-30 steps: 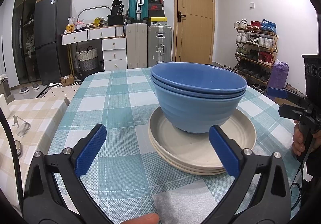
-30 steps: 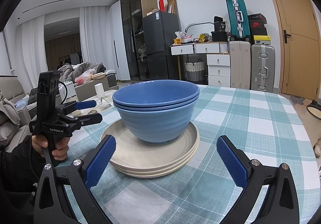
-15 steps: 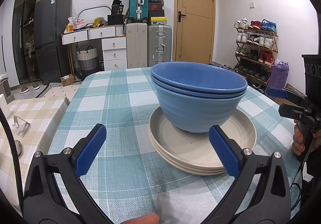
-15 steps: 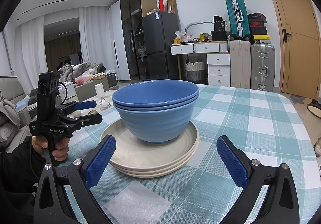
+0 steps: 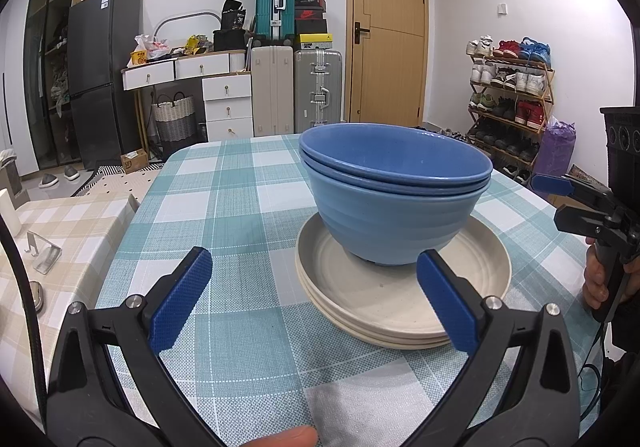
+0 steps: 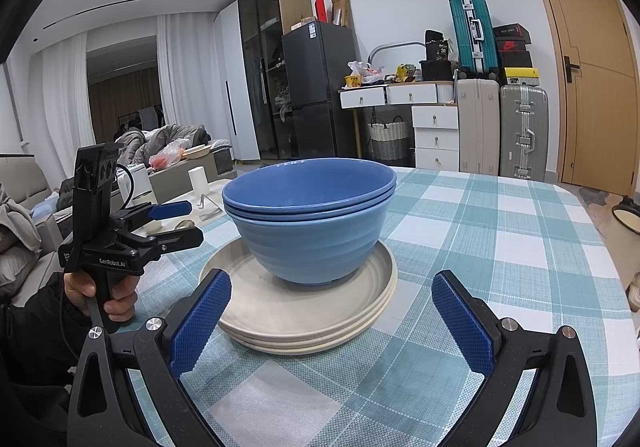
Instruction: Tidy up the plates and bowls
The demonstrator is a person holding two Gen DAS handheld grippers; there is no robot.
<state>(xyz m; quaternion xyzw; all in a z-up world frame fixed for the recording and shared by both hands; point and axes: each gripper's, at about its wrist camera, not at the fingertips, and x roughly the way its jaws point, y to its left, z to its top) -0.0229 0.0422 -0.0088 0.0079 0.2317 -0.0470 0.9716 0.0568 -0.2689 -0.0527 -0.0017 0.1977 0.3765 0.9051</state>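
Nested blue bowls (image 5: pixel 394 203) stand upright on a stack of cream plates (image 5: pixel 404 299) in the middle of the checked table; both also show in the right wrist view, bowls (image 6: pixel 312 223) on plates (image 6: pixel 296 315). My left gripper (image 5: pixel 316 307) is open and empty, held short of the stack's near left side. My right gripper (image 6: pixel 332 323) is open and empty, just in front of the plates' rim. Each gripper shows in the other's view, the right one (image 5: pixel 568 199) and the left one (image 6: pixel 176 223), both open, on opposite sides of the stack.
The teal checked tablecloth (image 5: pixel 224 207) covers the table. A lower beige checked table (image 5: pixel 60 223) with a small metal stand lies to the left. Suitcases, drawers, a fridge and a shoe rack (image 5: pixel 508 103) stand behind.
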